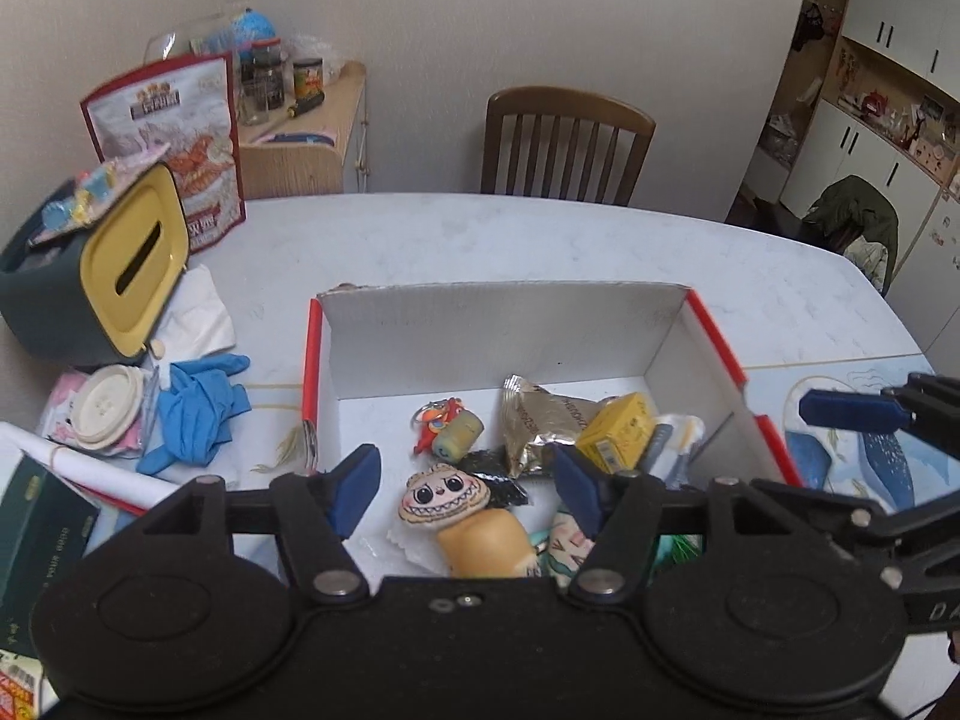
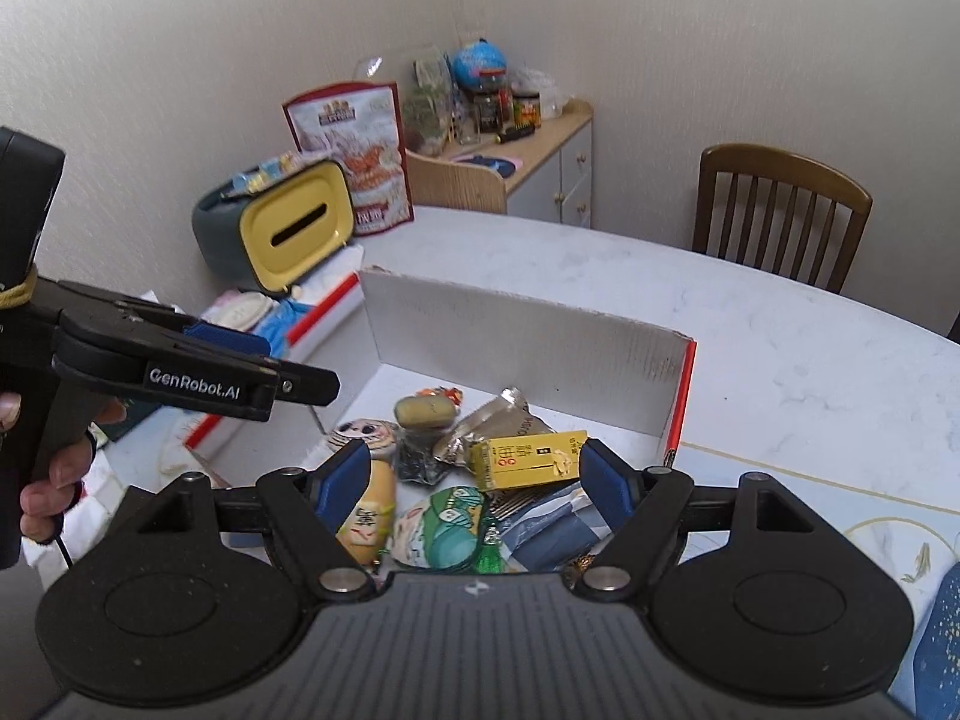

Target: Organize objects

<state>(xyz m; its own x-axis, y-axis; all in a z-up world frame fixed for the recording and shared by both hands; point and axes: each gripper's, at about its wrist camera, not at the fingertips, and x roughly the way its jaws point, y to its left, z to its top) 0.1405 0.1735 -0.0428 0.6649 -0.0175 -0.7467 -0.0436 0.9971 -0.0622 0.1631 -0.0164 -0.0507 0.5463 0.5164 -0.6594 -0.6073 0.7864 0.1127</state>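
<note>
While held above the table [image 1: 540, 240], both tools over 1 open cardboard box [image 1: 498, 324], white inside, red along the outer edges. Left gripper [image 1: 468, 483]: jaws spread, blue pads apart, pinching nothing, poised over the near end of the box. Right gripper [image 2: 474, 474]: jaws likewise spread wide, nothing between the pads, above the same box from the other side. Beside it in the right wrist view, a hand [image 2: 48, 474] wrapped round the left tool's handle.

Loose in the box, gathered toward its near end:
- 1 gold foil packet [image 1: 540, 426], crumpled, near the middle
- 1 small yellow carton [image 1: 618, 435], resting against the packet
- 1 orange keychain [image 1: 447, 429] with a little yellow barrel, just left of the packet
- 1 black wrapper [image 1: 492, 474], below the keychain
- 1 grinning doll [image 1: 441, 495] on its back, yellow body toward the camera, touching the wrapper
- 1 teal-haired figure [image 2: 456, 522], beside the doll
- 1 green tassel [image 2: 489, 552] and 1 blue-and-white packet [image 2: 540, 522], next to the figure, nearer than the carton

Left of the box and outside it:
- 1 dark tissue holder [image 1: 129, 258] tipped on its side, yellow slotted lid facing out, bright little packets [image 1: 90, 192] lying on top
- blue gloves [image 1: 192, 414], crumpled near the box wall
- 1 round white lid [image 1: 108, 405], next to the gloves
</note>
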